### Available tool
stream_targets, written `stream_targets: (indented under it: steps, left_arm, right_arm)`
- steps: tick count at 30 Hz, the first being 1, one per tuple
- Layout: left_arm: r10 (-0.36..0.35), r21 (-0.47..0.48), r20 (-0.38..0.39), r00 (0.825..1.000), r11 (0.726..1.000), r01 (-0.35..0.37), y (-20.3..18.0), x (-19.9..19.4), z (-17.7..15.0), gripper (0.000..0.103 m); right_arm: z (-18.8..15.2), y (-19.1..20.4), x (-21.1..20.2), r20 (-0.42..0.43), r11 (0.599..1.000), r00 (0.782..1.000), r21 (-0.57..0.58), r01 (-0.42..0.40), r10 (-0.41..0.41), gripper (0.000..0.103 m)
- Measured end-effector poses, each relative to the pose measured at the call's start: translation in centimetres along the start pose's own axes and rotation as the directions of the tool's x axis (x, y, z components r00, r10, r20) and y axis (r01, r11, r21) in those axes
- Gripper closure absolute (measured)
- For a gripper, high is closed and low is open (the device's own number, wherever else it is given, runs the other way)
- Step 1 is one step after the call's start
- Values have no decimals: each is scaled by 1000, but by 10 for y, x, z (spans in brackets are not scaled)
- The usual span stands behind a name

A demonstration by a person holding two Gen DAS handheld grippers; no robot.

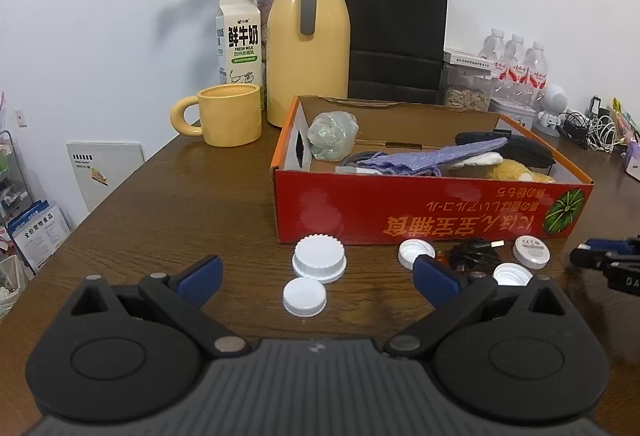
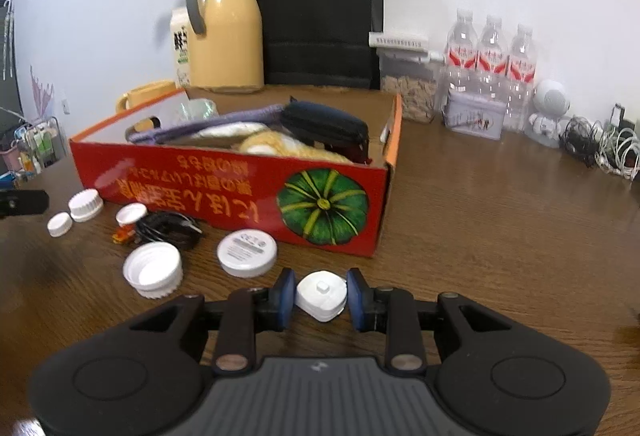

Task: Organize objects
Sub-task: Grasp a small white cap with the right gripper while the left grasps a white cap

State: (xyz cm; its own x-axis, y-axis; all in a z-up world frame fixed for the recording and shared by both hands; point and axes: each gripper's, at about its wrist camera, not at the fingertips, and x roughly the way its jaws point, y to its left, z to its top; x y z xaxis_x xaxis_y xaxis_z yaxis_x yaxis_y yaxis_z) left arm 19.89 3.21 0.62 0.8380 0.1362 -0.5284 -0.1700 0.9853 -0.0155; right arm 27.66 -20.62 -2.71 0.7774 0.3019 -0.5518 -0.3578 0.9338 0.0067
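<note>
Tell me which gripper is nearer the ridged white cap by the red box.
Left. The left gripper sits directly before the ridged white cap, open; the right gripper is off to its right, jaws on a small white piece.

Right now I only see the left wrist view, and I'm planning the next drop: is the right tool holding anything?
Observer: Yes, the right tool is shut on a small white square cap, low over the table.
Operator: Any free room at the box's right end?
Observer: Some. Bare cardboard shows between the black pouch and the right wall of the red box.
</note>
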Motion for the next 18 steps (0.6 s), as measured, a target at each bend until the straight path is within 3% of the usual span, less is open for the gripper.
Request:
stream_targets:
  steps: [5,17,18]
  left_arm:
    - [18,15,-33,999,1000,-18,4,4,-6,0]
    - [69,34,-138,988,997,-64,12,40,-9,0]
    - [70,29,-143,987,997,-67,13,43,-9,3]
  right_arm:
    - [-1,16,-15,83,999,997,-32,3,-1,76]
    - [-2,43,-21,131,998,991,-66,-5,13,76]
    - [-2,44,-21,132,998,991,-65,-3,11,76]
